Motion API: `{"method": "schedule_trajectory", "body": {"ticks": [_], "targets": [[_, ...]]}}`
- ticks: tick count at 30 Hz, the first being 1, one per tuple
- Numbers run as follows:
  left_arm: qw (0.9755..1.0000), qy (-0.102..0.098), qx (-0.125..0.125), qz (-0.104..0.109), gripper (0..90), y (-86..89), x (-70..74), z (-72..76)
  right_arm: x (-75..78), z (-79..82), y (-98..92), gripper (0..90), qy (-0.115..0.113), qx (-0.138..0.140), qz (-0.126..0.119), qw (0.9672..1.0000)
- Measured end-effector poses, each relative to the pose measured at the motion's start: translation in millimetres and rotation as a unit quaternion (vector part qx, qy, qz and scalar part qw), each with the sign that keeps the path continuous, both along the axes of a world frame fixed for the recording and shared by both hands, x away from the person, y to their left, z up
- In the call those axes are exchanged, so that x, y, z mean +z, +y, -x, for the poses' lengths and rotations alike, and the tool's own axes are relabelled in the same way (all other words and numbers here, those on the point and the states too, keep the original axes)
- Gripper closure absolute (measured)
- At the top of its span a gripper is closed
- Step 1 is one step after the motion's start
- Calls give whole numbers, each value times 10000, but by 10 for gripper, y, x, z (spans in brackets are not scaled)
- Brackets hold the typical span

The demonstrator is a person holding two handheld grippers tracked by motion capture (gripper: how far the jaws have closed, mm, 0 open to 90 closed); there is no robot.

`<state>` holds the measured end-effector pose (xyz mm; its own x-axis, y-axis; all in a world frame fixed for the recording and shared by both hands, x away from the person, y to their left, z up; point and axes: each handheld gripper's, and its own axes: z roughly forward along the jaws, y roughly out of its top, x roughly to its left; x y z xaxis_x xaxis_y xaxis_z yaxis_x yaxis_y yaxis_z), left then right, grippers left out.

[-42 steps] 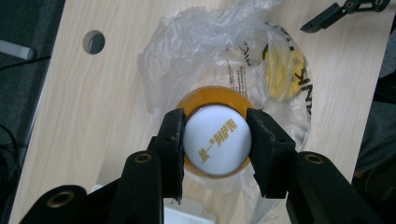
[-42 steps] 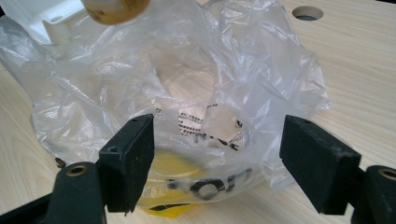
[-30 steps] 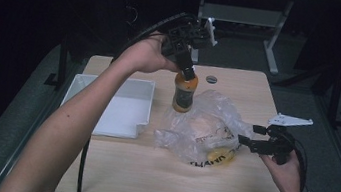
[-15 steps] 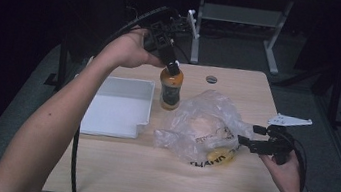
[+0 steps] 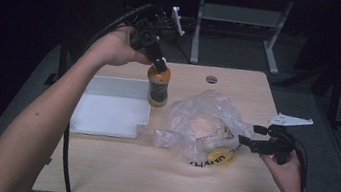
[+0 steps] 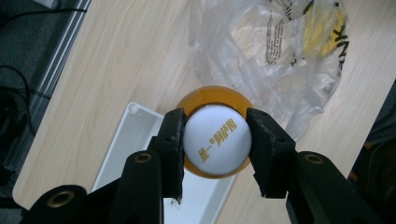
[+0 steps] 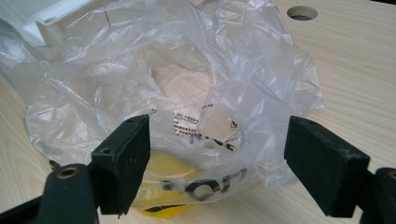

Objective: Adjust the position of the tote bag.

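Note:
An orange bottle (image 5: 158,85) with a white cap (image 6: 217,140) stands upright in the air at the right rim of the white tray (image 5: 105,112). My left gripper (image 5: 155,61) is shut on that cap from above, one pad on each side. To its right lies a crumpled clear plastic bag (image 5: 204,128) with black print and something yellow (image 5: 220,156) inside. At the bag's right edge my right gripper (image 5: 248,137) is held level and open. In the right gripper view its jaws stand wide apart, and the bag (image 7: 187,84) bulges between them without being pinched.
The light wooden table (image 5: 157,175) has a round cable hole (image 5: 211,79) near its far edge. The tray (image 6: 126,154) is shallow and holds nothing. A metal stand (image 5: 239,25) rises behind the table, and dark floor surrounds it.
My left gripper has carried the bottle leftward, away from the bag and over to the tray's right rim. The right gripper and the bag have stayed where they were.

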<state>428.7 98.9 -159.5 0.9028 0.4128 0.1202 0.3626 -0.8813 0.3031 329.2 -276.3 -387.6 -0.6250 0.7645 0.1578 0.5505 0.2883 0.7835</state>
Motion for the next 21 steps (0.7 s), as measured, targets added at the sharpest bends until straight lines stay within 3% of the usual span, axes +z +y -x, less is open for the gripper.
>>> {"method": "schedule_trajectory", "body": {"ticks": [11,21], "targets": [[9993,78,348,-148,593,354,-34,-84,1,6,-12,220,4,-38,-18,10000],[9975,91,682,-140,592,664,-64,-121,-1,-4,23,220,9,-13,10,10000]]}}
